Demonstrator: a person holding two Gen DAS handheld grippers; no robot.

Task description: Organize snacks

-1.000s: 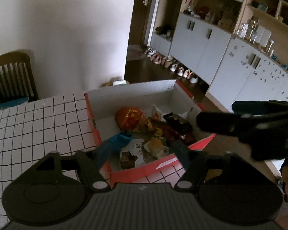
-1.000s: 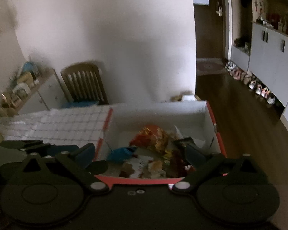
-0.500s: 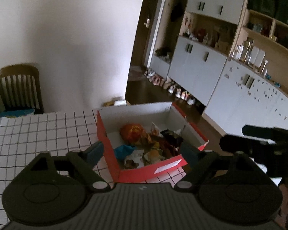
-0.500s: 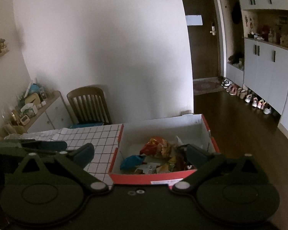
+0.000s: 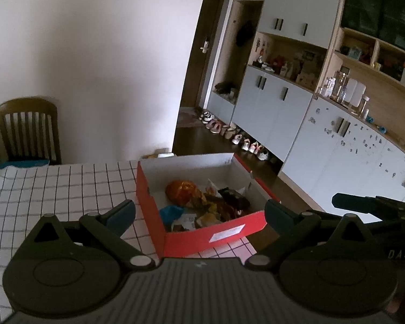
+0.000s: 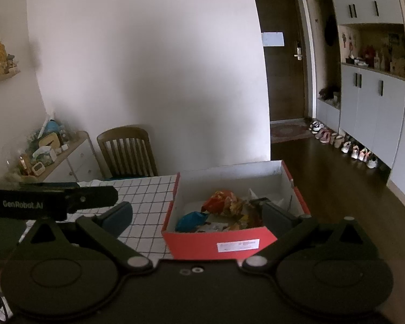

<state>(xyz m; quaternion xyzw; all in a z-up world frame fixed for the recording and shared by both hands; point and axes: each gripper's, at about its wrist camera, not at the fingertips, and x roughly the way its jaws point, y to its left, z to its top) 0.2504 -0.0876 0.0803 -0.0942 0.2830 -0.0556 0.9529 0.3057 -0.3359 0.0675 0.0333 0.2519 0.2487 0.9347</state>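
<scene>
- Dim dining room, plain white wall at the back, a brown wooden slat-back chair (image 5: 29,131) against it, and a row of small shoes (image 5: 230,133) on the dark floor along the grey cabinets (image 5: 270,102) on the right.
- Near side is a table under a white cloth with a black grid (image 5: 54,189). An open red cardboard box with a white inside (image 5: 216,236) sits at the table's right end.
- The snacks are piled in the near half of that box: an orange crinkly bag (image 5: 182,190), a small blue packet (image 5: 170,212), a dark wrapper (image 5: 235,197) and some loose ones I can't really identify in this light.
- Left gripper (image 5: 199,214) hangs above the near edge of the table, tilted down at the box. Its jaws have just been opening and now stand wide, with nothing between them. The box only shows through the gap, further off.
- Right gripper (image 6: 197,214) is in much the same pose, angled down at the box from the near side, jaws spread wide and not touching anything.
- Each gripper pokes into the other's view as a dark bar at the edge, mostly cut off. No hands visible.
- The white label (image 6: 237,245) on the box's near wall is too small to read.
- The left shelf clutter (image 6: 43,148) in the right view is just a blur of small things.
</scene>
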